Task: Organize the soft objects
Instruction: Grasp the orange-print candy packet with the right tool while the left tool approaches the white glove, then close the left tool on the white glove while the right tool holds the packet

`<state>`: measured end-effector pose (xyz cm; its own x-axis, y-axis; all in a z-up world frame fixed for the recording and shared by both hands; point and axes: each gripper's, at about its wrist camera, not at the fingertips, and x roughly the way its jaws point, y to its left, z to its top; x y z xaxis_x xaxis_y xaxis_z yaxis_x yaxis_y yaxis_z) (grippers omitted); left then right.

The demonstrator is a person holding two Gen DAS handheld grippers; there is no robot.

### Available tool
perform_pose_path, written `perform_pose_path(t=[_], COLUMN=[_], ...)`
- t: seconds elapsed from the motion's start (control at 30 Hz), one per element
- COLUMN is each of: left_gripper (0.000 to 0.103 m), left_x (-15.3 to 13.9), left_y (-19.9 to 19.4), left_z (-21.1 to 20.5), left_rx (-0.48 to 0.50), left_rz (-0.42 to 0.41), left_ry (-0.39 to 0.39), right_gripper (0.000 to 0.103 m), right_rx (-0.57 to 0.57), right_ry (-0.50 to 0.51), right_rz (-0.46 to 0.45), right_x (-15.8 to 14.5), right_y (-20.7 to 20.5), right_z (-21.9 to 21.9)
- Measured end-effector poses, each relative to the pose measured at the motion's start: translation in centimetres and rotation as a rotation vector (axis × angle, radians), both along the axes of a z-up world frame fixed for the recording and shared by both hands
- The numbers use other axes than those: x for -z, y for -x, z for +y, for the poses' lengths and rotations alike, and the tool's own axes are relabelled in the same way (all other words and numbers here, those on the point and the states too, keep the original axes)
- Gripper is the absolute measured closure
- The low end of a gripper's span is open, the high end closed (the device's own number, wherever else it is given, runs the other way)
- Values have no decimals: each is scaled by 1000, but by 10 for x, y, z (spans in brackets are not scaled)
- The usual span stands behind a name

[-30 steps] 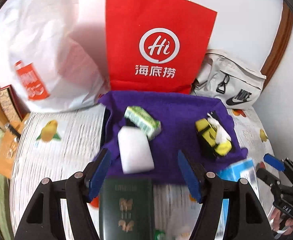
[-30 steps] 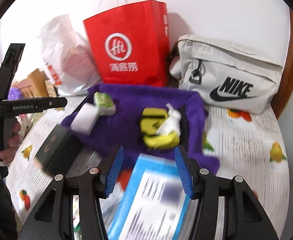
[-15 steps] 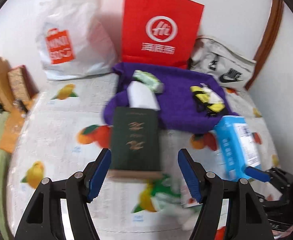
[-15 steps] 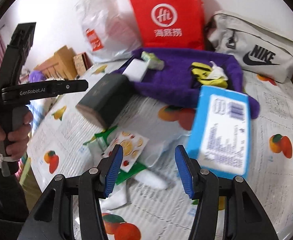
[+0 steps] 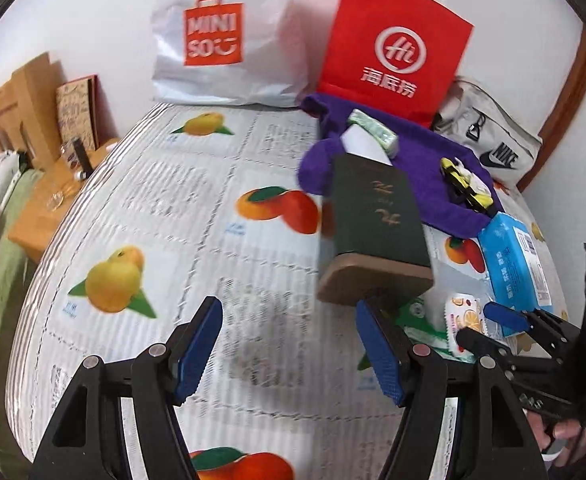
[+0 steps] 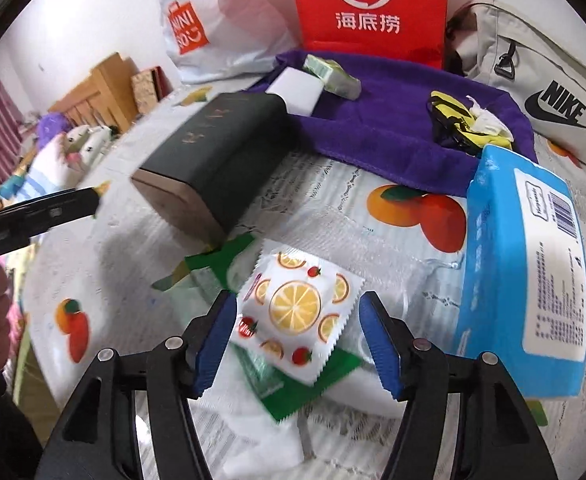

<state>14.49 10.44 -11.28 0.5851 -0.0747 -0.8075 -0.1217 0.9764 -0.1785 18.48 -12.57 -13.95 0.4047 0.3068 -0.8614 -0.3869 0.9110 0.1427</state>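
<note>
My right gripper (image 6: 297, 306) hangs low over a white sachet with a fruit print (image 6: 293, 280). Its jaws are opening and straddle the sachet without pressing on it. The sachet lies on a green packet (image 6: 221, 264) and white wrapping. To the right is a blue tissue pack (image 6: 533, 280). My left gripper (image 5: 291, 320) is open over bare tablecloth, with nothing between its fingers. A dark green box (image 5: 377, 220) lies just beyond its right finger. Behind, a purple cloth (image 5: 425, 152) carries a white block, a green pack and a yellow-black bundle (image 5: 469, 188).
A red paper bag (image 5: 393, 52), a white shopping bag (image 5: 229, 40) and a grey pouch (image 5: 493, 140) line the wall at the back. Cardboard boxes and plush toys (image 6: 73, 140) crowd the left edge. The fruit-print tablecloth (image 5: 153, 220) covers the round table.
Both grippers have drawn back from the purple cloth and sunk toward the table's front. The left now sits over bare cloth, the right over the sachet with wider jaws.
</note>
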Motion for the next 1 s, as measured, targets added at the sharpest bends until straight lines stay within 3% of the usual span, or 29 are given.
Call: perform_pose_path(t=[0.13,0.37,0.6,0.67,0.7,0.73,1.0], left_gripper=[36,36,36,36,36,36,36], left_x=[7,14,21,21,21,21,18], left_y=[3,9,13,16,17,18,22], left_z=[12,24,22,18,15,12,-14], left_rx=[-10,-17,-12,-1,8,17,75], left_rz=[6,3,21,21,20,20,23], left_ry=[14,47,55,59,62,65,84], right_gripper=[35,38,60,61,67,83,93], right_rx=[9,-17,-37,-47,-50,-50,-61], right_ry=[35,41,6,-2,-9,-22,-100], right_rz=[1,3,-18,-28,-40,-46,-101], right_x=[7,14,2,-3,-5,-7,-27], right_y=[-3,10,24,29,32,33,48], right_z=[9,19,13,12,11,9,-9])
